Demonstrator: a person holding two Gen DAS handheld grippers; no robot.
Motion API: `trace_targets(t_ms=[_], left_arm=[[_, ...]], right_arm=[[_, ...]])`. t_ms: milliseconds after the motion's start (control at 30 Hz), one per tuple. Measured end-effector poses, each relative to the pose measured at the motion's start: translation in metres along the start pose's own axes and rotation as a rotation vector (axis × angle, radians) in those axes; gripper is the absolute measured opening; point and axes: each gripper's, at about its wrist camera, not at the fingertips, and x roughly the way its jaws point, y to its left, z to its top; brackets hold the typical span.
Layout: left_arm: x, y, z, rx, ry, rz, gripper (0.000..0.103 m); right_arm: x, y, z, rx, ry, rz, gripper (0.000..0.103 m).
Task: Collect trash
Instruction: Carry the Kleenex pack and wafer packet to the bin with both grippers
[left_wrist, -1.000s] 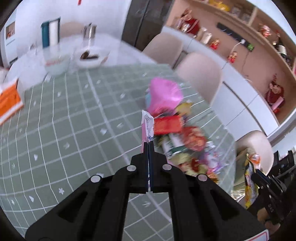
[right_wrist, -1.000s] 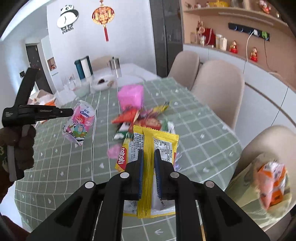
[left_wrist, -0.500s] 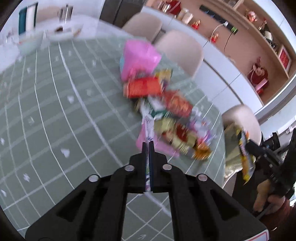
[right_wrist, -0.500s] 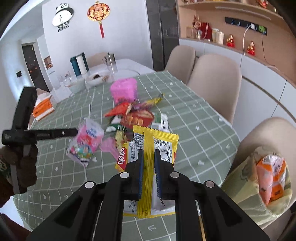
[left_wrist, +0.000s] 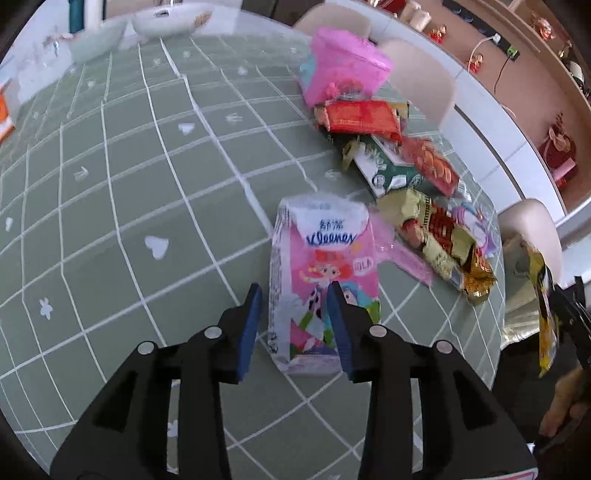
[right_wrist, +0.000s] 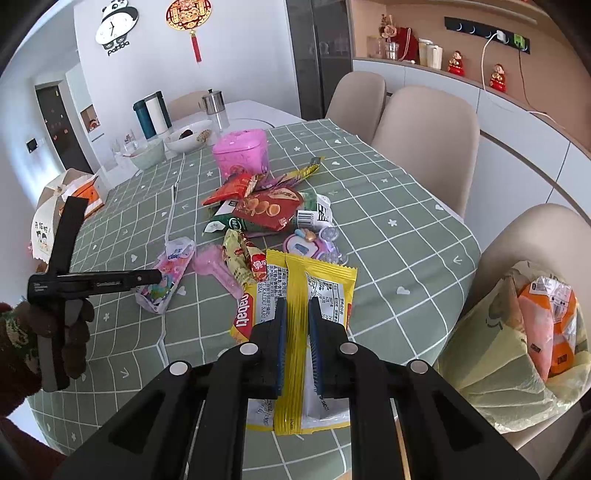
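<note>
Between the parted left tongs (left_wrist: 293, 295) lies the tissue pack (left_wrist: 323, 284); right tongs (right_wrist: 297, 306) clamp the yellow wrapper (right_wrist: 295, 280).

- Tablecloth (left_wrist: 122, 184): sage green with a white grid, scattered with small white hearts, flowers and arrows.
- Kleenex tissue pack (left_wrist: 325, 273): white top with blue lettering, pink body, with a cartoon red-haired girl and multicoloured patches.
- Left gripper (left_wrist: 293, 325): black, with blue finger pads.
- Right gripper (right_wrist: 297, 343): black, with blue pads.
- Nabati wrapper (right_wrist: 295, 314): yellow edges and centre seam, white back panel with dark print, red logo.
- Storage box (right_wrist: 242, 151): bright pink.
- Red snack packet (left_wrist: 360, 118): red with orange ends.
- Crumpled foil wrapper (left_wrist: 439, 243): gold with red.
- Trash bag (right_wrist: 491, 350): pale yellow, holding an orange-and-white packet (right_wrist: 550, 325).
- Chairs (right_wrist: 424, 136): beige.
</note>
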Motion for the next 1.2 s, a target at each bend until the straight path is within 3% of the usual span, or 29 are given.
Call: trace_targets(t_ms=[133,167,200,233,500,633,767,1000,1200], left_arm=[[0.001,-0.012,0.003,-0.003,0.025,0.051,0.031],[0.002,-0.013,0.004,-0.011,0.037,0.042,0.012],[0.004,-0.016,0.005,-0.024,0.059,0.032,0.002],[0.002,-0.019,0.006,-0.037,0.06,0.026,0.001],[-0.071,-0.069,0.037,0.017,-0.128,-0.069,0.001],[-0.11,-0.11,0.056,0.087,-0.222,-0.135,0.001],[-0.128,-0.157,0.067,0.159,-0.263,-0.193,0.001],[-0.118,-0.244,0.076,0.274,-0.232,-0.318,0.001],[-0.07,-0.325,0.067,0.346,-0.106,-0.461,0.001]], right_arm=[[-0.005,-0.001,-0.001,0.0,-0.007,-0.002,0.013],[-0.006,-0.001,0.0,-0.003,-0.011,-0.002,0.013],[-0.008,-0.001,0.0,-0.005,-0.015,-0.002,0.013],[-0.01,-0.001,0.001,-0.006,-0.019,-0.002,0.013],[-0.036,-0.013,0.018,-0.012,-0.094,-0.002,0.013],[-0.055,-0.024,0.029,-0.014,-0.143,-0.011,0.013],[-0.079,-0.046,0.035,-0.004,-0.195,-0.038,0.013],[-0.122,-0.105,0.032,0.036,-0.253,-0.138,0.013],[-0.15,-0.168,0.016,0.091,-0.255,-0.247,0.013]])
